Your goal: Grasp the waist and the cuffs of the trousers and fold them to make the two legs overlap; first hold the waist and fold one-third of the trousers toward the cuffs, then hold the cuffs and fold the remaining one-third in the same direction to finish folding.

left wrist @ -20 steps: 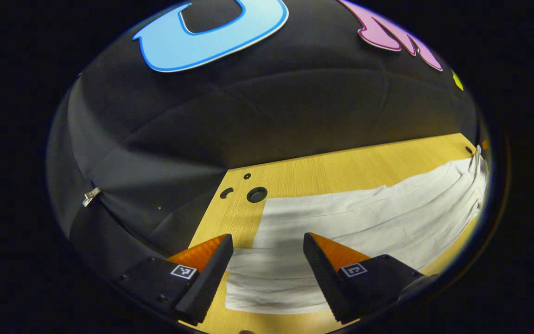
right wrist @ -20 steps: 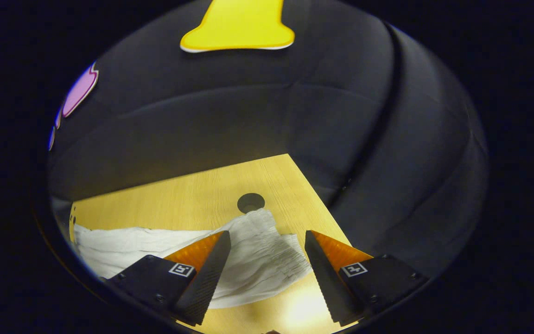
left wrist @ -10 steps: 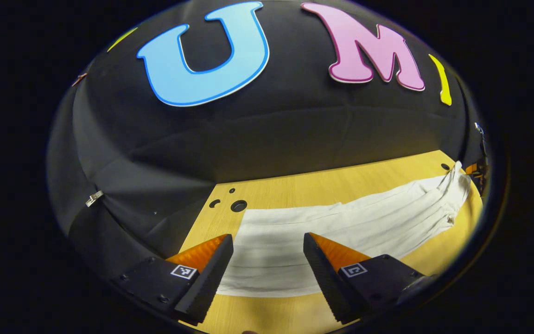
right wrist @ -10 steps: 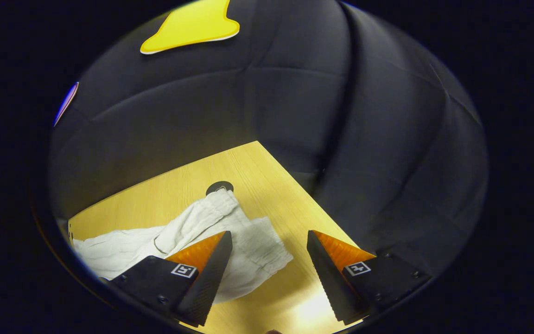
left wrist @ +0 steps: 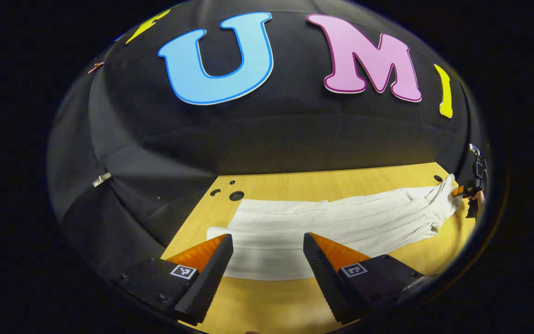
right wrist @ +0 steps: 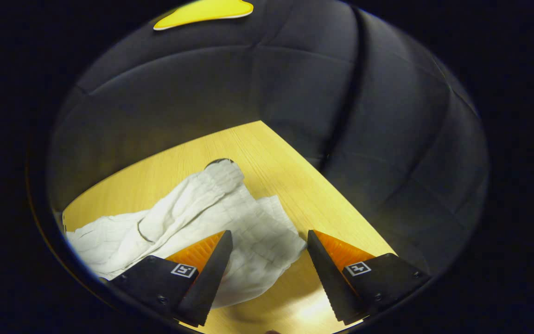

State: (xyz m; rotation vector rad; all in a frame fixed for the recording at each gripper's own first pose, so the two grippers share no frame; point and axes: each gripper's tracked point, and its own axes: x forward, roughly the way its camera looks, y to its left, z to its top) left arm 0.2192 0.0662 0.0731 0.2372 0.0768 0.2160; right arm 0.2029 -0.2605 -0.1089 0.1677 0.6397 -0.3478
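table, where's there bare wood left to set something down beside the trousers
Bare strips of the yellow wooden table run between the white cloth trousers and the booth's black wall, and along the near edge by the left gripper. Crowded at the bunched waist by the right gripper.

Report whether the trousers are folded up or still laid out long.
Laid out long: the white trousers stretch across the wooden table, with no thirds fold made. The waist end is rumpled. Both grippers are open.

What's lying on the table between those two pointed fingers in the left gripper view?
In the left gripper view, the white trousers lie on the wooden table beyond the open left gripper; its gap frames their near end, with bare wood nearest the camera.
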